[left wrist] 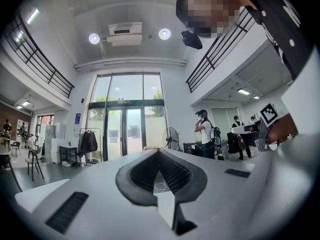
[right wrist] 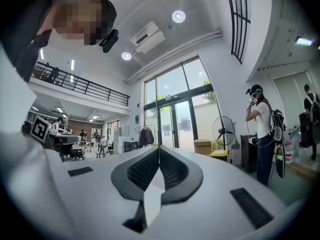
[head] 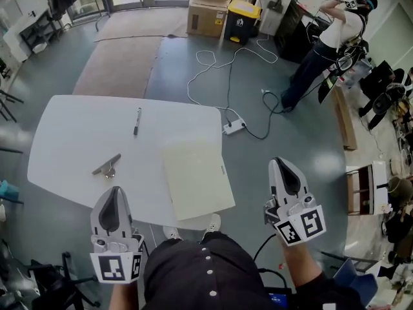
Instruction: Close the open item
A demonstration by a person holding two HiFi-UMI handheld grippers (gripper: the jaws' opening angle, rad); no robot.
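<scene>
A flat cream folder point(head: 197, 179) lies shut on the white table point(head: 71, 128), at its near right edge. To its left are a black pen point(head: 137, 121) and a small grey metal piece point(head: 107, 166). My left gripper point(head: 113, 191) is held up over the table's near edge, left of the folder, its jaws closed together and empty point(left wrist: 159, 151). My right gripper point(head: 282, 163) hovers over the floor to the right of the table, also shut with nothing in it point(right wrist: 159, 147). Both gripper views look level across the hall, with no task object in them.
A power strip point(head: 233, 126) and looping cables lie on the floor beyond the table. Cardboard boxes point(head: 210, 8) and a yellow-lidded bin point(head: 242, 19) stand at the back. A person point(head: 329, 37) stands at the far right beside cluttered equipment. A brown rug point(head: 119, 63) lies at the back left.
</scene>
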